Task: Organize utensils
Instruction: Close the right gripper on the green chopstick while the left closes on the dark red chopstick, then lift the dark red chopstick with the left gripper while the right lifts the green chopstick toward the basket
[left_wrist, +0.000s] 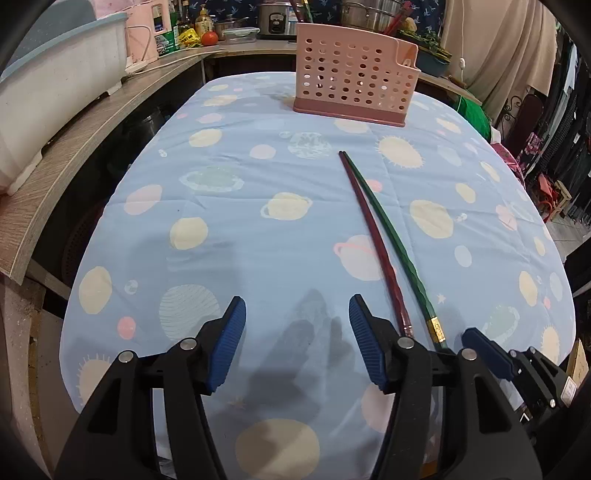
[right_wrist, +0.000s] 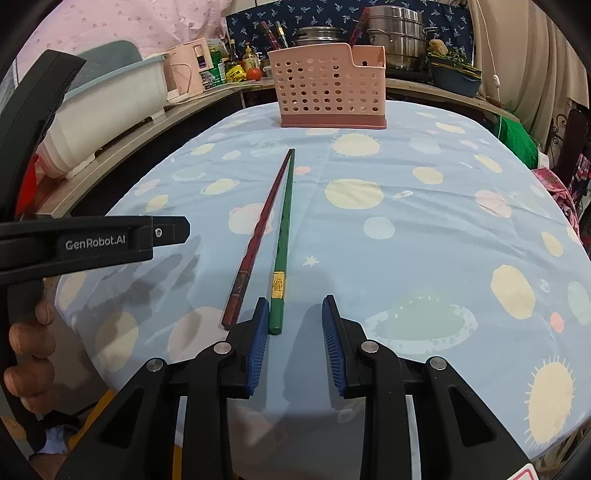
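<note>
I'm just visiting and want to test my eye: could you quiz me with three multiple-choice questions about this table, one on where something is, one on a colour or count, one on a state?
1. Where is the pink basket?
A. at the far end of the table
B. beside the fingers
C. on the floor

2. What colours are the two chopsticks?
A. both black
B. red and green
C. white and blue

3. How is the right gripper?
A. shut on a chopstick
B. open, holding nothing
C. inside the basket

Answers:
1. A, the basket stands upright on the cloth beyond the chopstick tips.
2. B, a red chopstick lies beside a green chopstick, tips nearly meeting.
3. B, its blue fingers stand apart, with the green chopstick's end lying on the cloth between them.
</note>
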